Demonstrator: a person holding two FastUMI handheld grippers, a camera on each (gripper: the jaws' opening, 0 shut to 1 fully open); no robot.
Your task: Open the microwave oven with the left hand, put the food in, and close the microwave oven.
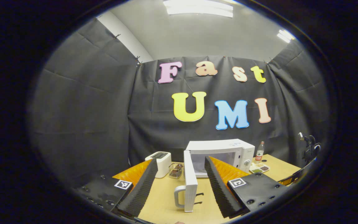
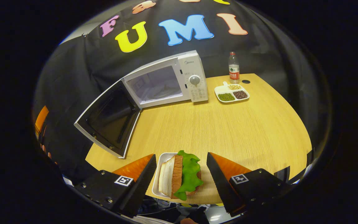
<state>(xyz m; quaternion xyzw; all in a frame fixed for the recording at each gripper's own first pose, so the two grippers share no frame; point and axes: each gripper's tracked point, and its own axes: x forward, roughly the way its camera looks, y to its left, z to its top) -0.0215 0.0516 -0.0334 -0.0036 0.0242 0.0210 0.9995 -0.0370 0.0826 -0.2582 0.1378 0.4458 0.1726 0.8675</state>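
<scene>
While the microwave [image 2: 166, 82] stands at the back of the bench [image 2: 228, 124] with its door [image 2: 109, 119] swung wide to the left and its cavity exposed, the task's second step looks ready to begin. From largest to smallest: the bench carries the oven, then a toaster [image 1: 162, 162] and a small wire rack [image 1: 176, 170] beside it, a divided dish of beans [image 2: 231, 92], and a water bottle [image 2: 233, 67] near the wall. At the bench's near edge sits a white tray [image 2: 163, 165] holding the sandwich [image 2: 182, 177], bread slices on edge with a lettuce leaf on top, its long axis running away from the camera toward the oven. The right gripper [image 2: 180, 174] is spread wide, one finger on each side of the tray, gripping nothing yet; it is plainly the nearer hand, and the oven mouth lies ahead and slightly left. The left gripper [image 1: 180, 180] hangs open too, empty, with the door's edge and handle [image 1: 179, 196] between its fingers but untouched.
</scene>
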